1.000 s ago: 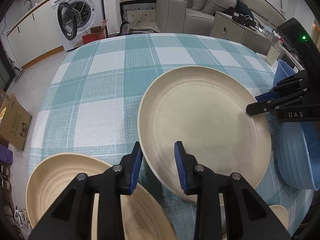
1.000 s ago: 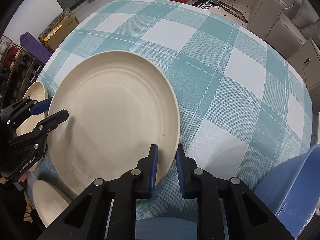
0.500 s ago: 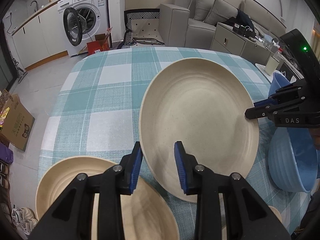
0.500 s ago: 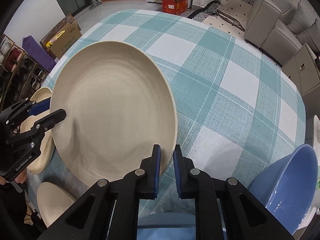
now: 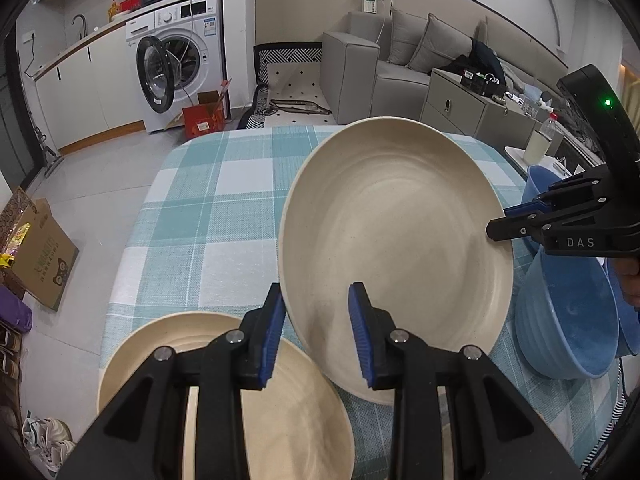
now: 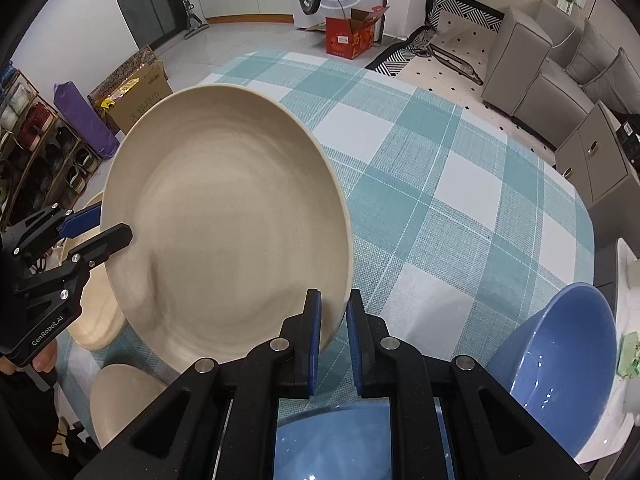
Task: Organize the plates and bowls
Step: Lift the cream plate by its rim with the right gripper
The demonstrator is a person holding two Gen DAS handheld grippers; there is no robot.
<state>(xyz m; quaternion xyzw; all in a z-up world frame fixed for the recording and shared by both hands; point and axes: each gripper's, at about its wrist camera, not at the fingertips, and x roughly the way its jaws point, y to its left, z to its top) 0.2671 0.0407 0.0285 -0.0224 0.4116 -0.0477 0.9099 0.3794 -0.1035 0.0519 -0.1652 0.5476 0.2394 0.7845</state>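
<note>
Held aloft over checked table point(image 5: 208, 208): plate point(image 5: 392, 248), rim pinched by left gripper point(image 5: 318, 332) and right gripper point(image 6: 333, 336), second plate point(image 5: 248, 408) below-left.

Left gripper point(image 5: 317, 334) clamps near rim of large beige plate point(image 5: 400, 248), plate tilted up off checked tablecloth point(image 5: 208, 216). Right gripper point(image 5: 498, 222) pinches its far-right rim. Second beige plate point(image 5: 304, 432) below left gripper. Blue bowl point(image 5: 568, 320) at right. Washing machine point(image 5: 176, 60) behind, door open.
</note>
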